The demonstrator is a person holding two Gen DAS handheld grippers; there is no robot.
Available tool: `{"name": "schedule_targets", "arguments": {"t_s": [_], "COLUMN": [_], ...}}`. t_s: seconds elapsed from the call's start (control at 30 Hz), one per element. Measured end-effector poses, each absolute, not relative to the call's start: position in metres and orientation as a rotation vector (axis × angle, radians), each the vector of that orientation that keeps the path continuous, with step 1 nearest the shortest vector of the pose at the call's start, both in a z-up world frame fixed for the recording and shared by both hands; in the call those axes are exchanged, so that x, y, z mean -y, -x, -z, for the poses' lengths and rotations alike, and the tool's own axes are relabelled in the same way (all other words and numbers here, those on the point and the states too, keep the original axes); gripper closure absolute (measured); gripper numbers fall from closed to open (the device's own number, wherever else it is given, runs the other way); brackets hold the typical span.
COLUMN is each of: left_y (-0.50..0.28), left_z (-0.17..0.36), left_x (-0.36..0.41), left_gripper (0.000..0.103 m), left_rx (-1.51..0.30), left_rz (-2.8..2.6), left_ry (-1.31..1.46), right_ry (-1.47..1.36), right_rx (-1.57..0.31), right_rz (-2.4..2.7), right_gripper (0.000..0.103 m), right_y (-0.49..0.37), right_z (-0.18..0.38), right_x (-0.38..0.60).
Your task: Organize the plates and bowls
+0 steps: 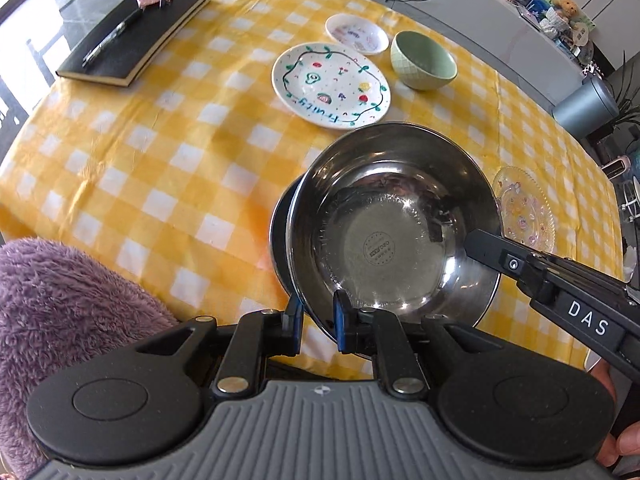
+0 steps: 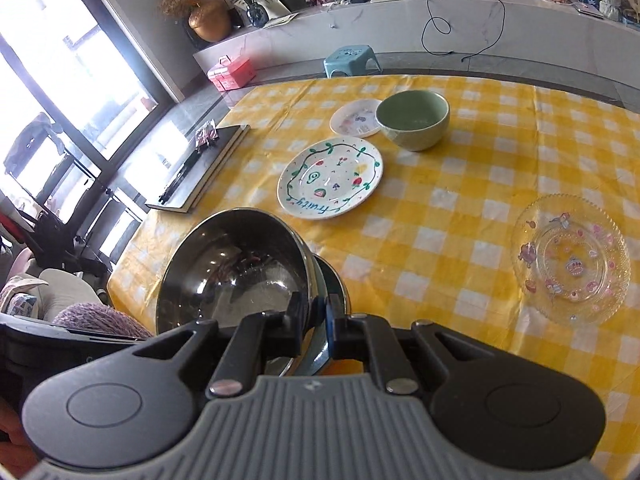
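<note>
Both clenched on the steel bowl (image 1: 396,220): left gripper (image 1: 318,314) at its 6 o'clock rim, right gripper (image 2: 314,312) opposite. Still loose: fruit plate (image 1: 331,86) at 12, green bowl (image 1: 423,60) and small plate (image 1: 357,34) at 1, glass plate (image 1: 528,212) at 3. Early going, probably.

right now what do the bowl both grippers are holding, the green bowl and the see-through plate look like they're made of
The held bowl looks like polished stainless steel: mirror reflections, stamped mark in its base. The green bowl seems glazed ceramic: opaque, thick wall, soft sheen. The clear plate looks like pressed glass, perhaps plastic: tablecloth shows through, beaded rim, printed pink figures.
</note>
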State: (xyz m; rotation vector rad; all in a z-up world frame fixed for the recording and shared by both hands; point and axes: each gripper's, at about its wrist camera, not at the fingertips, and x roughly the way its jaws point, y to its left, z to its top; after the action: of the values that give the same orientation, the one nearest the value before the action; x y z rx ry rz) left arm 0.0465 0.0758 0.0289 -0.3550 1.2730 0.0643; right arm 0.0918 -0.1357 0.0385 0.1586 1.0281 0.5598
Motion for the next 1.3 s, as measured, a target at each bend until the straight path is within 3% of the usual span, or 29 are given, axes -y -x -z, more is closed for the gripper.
{"name": "schedule_targets", "arguments": {"t_s": [0.43, 1.3], "left_y": [-0.061, -0.074], "left_z": [-0.01, -0.002], "left_x": [-0.083, -0.074], "left_gripper": [0.086, 0.084], "left_rx": [-1.341, -1.384], "left_rz": [-0.05, -0.084], "left_ry": [0.387, 0.202], "right_ry": [-0.168, -0.089], "right_rx": [-1.086, -1.145], "right_rz": [-0.548, -0.537], "right_gripper": [0.094, 0.095], "right_y": [-0.105, -0.112], "right_z": [-0.027, -0.003], "right_x": [0.133, 0.117]}}
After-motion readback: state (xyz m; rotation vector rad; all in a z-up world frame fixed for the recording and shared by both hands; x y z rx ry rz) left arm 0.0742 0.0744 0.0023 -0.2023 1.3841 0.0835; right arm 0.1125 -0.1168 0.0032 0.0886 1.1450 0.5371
